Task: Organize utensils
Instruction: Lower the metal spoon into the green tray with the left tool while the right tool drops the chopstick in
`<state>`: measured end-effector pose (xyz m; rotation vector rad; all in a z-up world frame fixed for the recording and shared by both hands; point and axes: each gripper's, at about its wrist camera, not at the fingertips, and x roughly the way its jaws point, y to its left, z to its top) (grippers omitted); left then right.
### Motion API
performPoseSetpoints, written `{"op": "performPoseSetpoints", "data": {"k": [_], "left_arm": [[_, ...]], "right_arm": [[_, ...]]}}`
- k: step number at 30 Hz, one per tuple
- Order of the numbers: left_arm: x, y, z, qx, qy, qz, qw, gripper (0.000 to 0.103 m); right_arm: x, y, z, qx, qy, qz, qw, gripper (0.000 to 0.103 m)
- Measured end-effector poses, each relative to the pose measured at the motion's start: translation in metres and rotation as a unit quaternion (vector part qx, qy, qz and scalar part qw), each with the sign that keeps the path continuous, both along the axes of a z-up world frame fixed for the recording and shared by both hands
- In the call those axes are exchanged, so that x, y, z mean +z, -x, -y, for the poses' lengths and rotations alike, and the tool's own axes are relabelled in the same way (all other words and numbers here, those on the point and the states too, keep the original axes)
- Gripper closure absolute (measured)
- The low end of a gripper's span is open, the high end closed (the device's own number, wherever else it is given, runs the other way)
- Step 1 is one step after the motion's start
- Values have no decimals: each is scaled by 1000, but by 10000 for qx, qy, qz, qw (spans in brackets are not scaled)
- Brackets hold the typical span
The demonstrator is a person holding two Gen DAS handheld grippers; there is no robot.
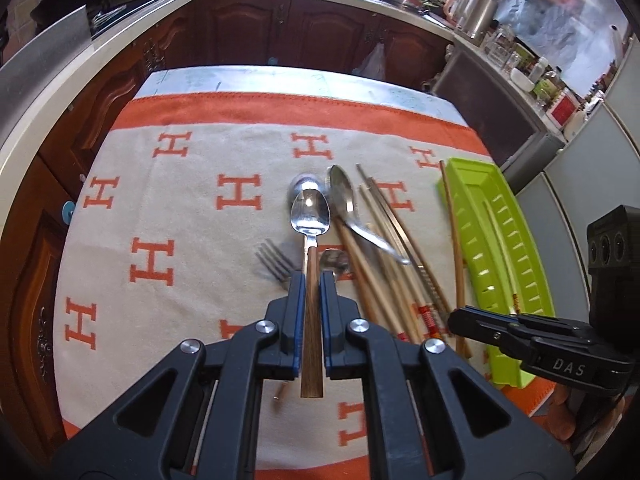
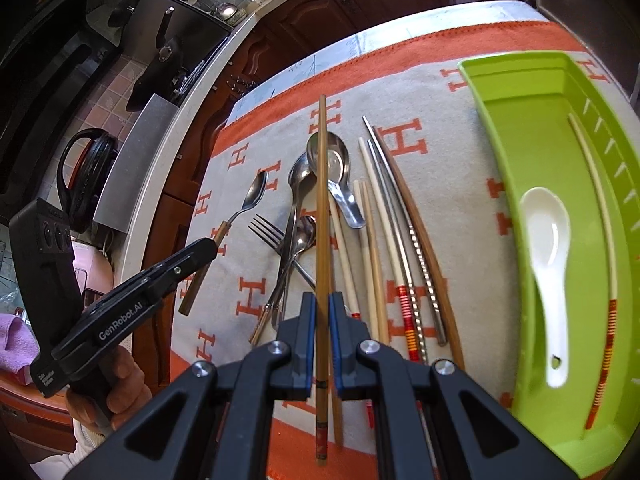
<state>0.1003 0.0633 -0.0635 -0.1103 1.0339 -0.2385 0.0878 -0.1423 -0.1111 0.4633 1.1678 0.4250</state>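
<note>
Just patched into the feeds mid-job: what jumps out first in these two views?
Each gripper is shut on a utensil: the left gripper holds a wood-handled spoon, the right gripper a brown chopstick. Under them, spoons, a fork and more chopsticks lie jumbled on a beige cloth with orange H's. At its right edge a bright green tray already holds a white spoon and one chopstick.

Both grippers are matte black plastic, with angular arms with triangular cut-outs, silver round screws at the pivots, and blue pads lining the fingers (image 1: 297, 312). The left gripper (image 2: 208, 249) reads "GenRobot.AI" in white, the right gripper (image 1: 456, 318) "DAS". A white knitted cuff (image 2: 90, 436) shows at the left wrist.
</note>
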Motion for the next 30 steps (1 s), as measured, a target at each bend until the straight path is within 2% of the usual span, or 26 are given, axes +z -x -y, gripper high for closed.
{"op": "performPoseSetpoints", "data": {"k": [8, 14, 19, 22, 27, 30], "left_arm": [[35, 13, 77, -613, 266, 279, 9974, 98], [38, 13, 152, -921, 328, 248, 9949, 98], [16, 8, 204, -1091, 296, 7, 9936, 98], [-4, 4, 222, -1125, 227, -189, 9932, 98], [-33, 1, 235, -1199, 177, -560, 9910, 98], [-41, 6, 236, -1316, 211, -696, 9886, 98]], "right_arm": [[24, 17, 60, -512, 283, 154, 9982, 96], [36, 19, 115, -1020, 919, 221, 9903, 96], [23, 12, 137, -1045, 1543, 57, 9825, 96], [10, 7, 137, -948, 1743, -48, 9801, 96], [-3, 2, 140, -849, 1741, -161, 9809, 94], [-7, 2, 141, -826, 1609, -185, 9833, 94]]}}
